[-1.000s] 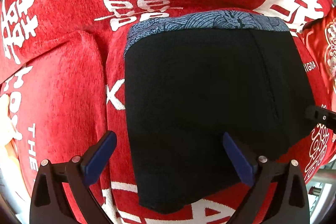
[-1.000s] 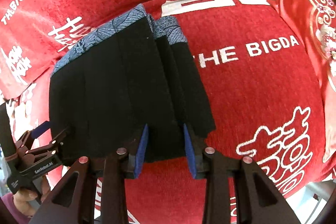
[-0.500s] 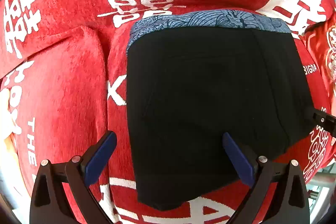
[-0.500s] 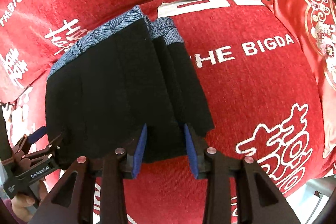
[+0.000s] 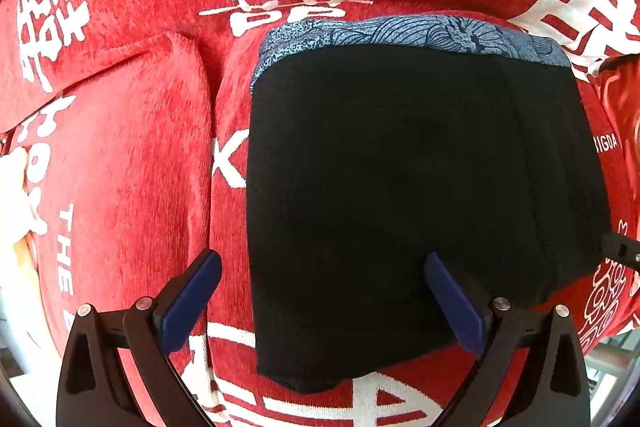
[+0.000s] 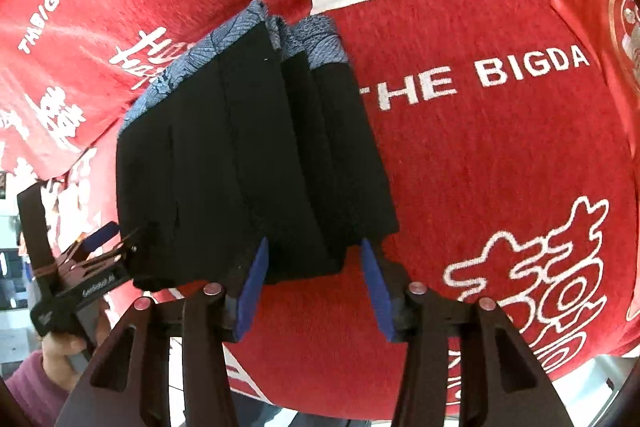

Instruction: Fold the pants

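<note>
Pants [image 5: 420, 195] are lying folded into a black block on a red cover [image 5: 120, 167] with white lettering, filling the centre and right of the left wrist view. A blue patterned waistband [image 5: 408, 37] is running along their top edge there, toward the upper middle of the frame. In the right wrist view the pants [image 6: 248, 163] are sitting left of centre, with stacked layers showing as stepped edges along their right side and the waistband [image 6: 188, 67] slanting toward the upper left.

The left gripper [image 5: 320, 301] is standing wide apart at the bottom of its frame, holding nothing. Its left pad is showing over bare red cover and its right pad over the black cloth near the lower right corner of the pants; whether either is touching the fabric I cannot tell. In the right wrist view this same gripper [image 6: 108, 243] is appearing at the left edge, at the lower left corner of the pants, with a hand [image 6: 60, 351] gripping its handle below.

The right gripper [image 6: 314, 291] is also standing apart at the bottom centre of its frame, its blue pads flanking the near edge of the folded stack without clamping it. A tip of it [image 5: 622, 251] is poking in at the right edge of the left wrist view.

A red satin cushion [image 6: 600, 7] with gold embroidery is lying at the upper right.
</note>
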### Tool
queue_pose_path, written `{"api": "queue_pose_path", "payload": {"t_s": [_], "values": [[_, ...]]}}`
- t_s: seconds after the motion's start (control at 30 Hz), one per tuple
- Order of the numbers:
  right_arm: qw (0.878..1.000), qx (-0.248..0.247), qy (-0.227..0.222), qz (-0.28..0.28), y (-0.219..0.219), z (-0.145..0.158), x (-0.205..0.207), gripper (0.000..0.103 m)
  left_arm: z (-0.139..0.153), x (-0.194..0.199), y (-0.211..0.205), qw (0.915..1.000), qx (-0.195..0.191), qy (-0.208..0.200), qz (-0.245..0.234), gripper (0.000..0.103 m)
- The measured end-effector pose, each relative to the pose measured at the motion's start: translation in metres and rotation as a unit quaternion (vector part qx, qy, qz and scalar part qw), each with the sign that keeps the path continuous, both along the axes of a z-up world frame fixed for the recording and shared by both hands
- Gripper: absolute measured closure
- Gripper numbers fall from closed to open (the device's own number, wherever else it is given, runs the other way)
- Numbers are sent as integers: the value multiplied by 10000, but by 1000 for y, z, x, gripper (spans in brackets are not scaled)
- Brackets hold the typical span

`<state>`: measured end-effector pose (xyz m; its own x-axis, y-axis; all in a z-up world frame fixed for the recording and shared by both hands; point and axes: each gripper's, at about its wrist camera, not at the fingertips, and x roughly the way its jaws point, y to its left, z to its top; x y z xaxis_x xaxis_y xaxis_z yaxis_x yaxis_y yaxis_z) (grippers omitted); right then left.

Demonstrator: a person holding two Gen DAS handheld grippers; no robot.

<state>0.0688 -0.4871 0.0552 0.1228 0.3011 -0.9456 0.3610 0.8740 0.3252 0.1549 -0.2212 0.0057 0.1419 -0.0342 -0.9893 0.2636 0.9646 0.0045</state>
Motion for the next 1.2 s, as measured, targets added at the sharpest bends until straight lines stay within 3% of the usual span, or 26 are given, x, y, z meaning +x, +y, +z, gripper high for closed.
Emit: {"api": "queue_pose_path", "payload": {"t_s": [0.3, 0.57, 0.7, 0.87, 1.0, 1.07, 1.2], "values": [[9992, 384, -73, -4, -32, -6, 0, 41, -3, 3, 5, 9985, -251, 169, 463, 1], [9980, 564, -219, 200, -35, -9, 19, 24, 1, 13, 11, 9973, -296, 326, 580, 1], [9975, 584, -284, 282, -36, -9, 27, 23, 6, 24, 18, 9967, -355, 242, 687, 1], [9956, 738, -393, 417, -38, -15, 42, 18, 8, 46, 32, 9937, -772, 223, 777, 1], [9927, 999, -428, 517, -41, -25, 52, 16, -3, 65, 40, 9896, -1151, 495, 701, 1], [9914, 1125, -423, 519, -44, -32, 59, 10, -11, 72, 43, 9852, -1412, 707, 664, 1], [9865, 1528, -333, 477, -50, -50, 67, 10, -26, 80, 42, 9775, -1795, 920, 610, 1]]}}
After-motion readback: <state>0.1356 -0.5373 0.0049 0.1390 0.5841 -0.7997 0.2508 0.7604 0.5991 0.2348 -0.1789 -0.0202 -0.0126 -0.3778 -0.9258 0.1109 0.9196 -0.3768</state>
